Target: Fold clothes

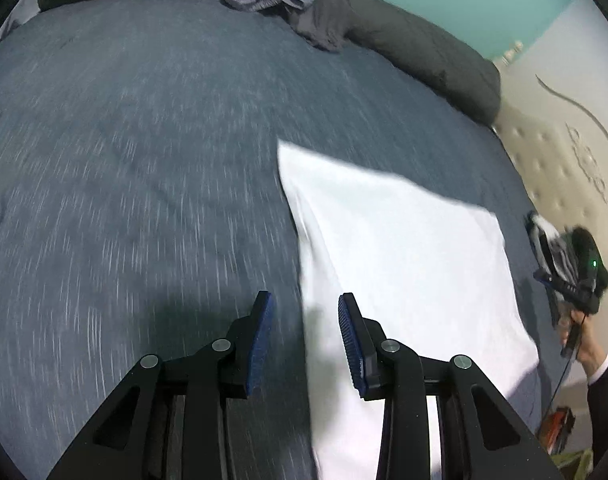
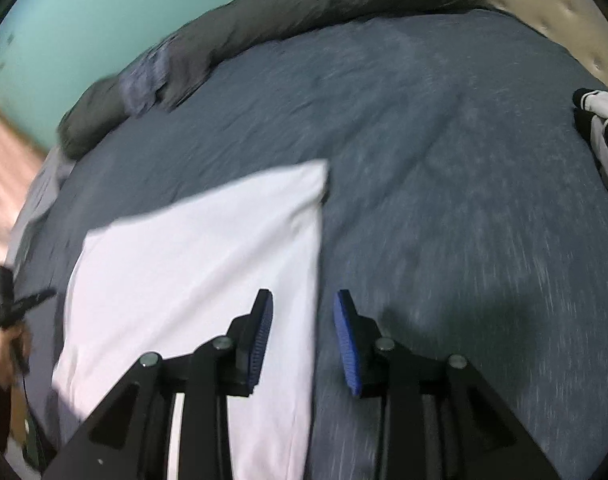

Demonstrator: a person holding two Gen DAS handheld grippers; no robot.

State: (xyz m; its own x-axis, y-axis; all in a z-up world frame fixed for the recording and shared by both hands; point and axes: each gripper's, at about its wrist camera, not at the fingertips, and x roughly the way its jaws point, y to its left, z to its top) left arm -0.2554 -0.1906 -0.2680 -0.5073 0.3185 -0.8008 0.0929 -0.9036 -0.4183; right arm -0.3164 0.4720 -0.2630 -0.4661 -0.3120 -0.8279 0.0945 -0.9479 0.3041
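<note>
From the left wrist, the left gripper (image 1: 304, 300) hangs with fingers spread and empty over the left edge of the folded white cloth rectangle (image 1: 404, 240) on the blue-grey bedspread (image 1: 124, 160), while from the right wrist the right gripper (image 2: 303, 298), fingers likewise parted and empty, straddles that cloth's right edge.

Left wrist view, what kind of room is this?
Most likely a bedroom: a bed with a blue-grey cover, a long dark bolster pillow along its far edge, and a tufted cream headboard. A white folded garment lies on it.
</note>
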